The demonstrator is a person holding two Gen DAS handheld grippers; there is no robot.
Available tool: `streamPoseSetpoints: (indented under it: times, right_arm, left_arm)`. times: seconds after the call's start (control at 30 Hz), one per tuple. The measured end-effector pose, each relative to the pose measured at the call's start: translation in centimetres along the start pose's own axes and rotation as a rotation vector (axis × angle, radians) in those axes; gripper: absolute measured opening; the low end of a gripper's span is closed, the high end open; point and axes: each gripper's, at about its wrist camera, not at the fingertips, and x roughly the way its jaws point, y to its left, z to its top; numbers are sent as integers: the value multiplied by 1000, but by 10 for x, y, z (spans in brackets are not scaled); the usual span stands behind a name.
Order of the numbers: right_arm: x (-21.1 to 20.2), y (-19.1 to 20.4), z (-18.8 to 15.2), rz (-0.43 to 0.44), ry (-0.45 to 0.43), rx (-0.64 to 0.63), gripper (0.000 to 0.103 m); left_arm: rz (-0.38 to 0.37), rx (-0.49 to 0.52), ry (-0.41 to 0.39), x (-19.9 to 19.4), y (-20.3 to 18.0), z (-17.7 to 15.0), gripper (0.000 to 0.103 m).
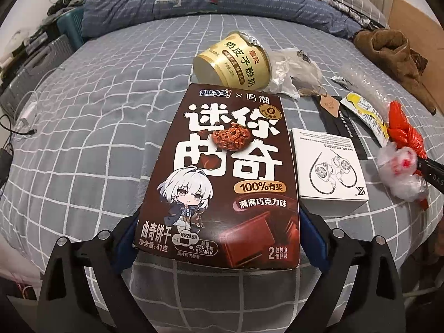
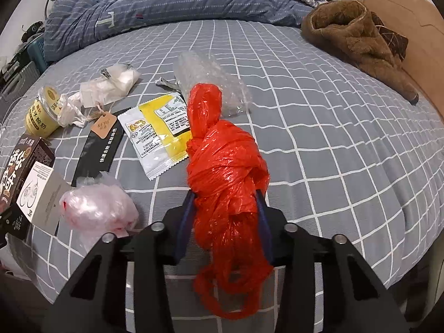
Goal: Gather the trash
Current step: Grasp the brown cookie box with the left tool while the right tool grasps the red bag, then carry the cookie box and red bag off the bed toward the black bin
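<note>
A brown cookie box (image 1: pixel 222 172) lies on the grey checked bed sheet (image 1: pixel 83 138), its near end between the blue pads of my left gripper (image 1: pixel 217 222). The jaws stand wide and both pads touch the box's sides. A knotted red plastic bag (image 2: pixel 224 172) sits between the fingers of my right gripper (image 2: pixel 226 197), which is shut on it; the loose end hangs toward the camera. In the left wrist view that red plastic bag (image 1: pixel 402 127) shows at the right edge. More trash lies around: a yellow yogurt cup (image 1: pixel 236 61) on its side and a yellow-white sachet (image 2: pixel 158 136).
A white earphone box (image 1: pixel 330 166) lies right of the cookie box. A black wrapper strip (image 2: pixel 97 149), crumpled clear plastic (image 2: pixel 97 205), bubble wrap (image 2: pixel 211 80) and a tagged white bag (image 2: pixel 108 86) lie between. A brown fleece garment (image 2: pixel 355 36) and blue quilt (image 2: pixel 166 2) sit behind.
</note>
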Motion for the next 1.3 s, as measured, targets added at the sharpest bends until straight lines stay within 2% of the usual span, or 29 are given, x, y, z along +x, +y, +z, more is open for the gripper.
streamPoseSetpoints:
  times: [0.27,0.7,1.3]
  right_arm:
    - [-13,4,3,10,-32,-6,32]
    - [-64,8,1,21,-133,16,32]
    - [-128,37,-45,23,-198,-31,32]
  left_arm:
    - [4,-27,-61,-26,3,5,91]
    - [6,-66,-147,-66,2,5,91]
    - [-33,-72,-186,-109,-10,-34,91]
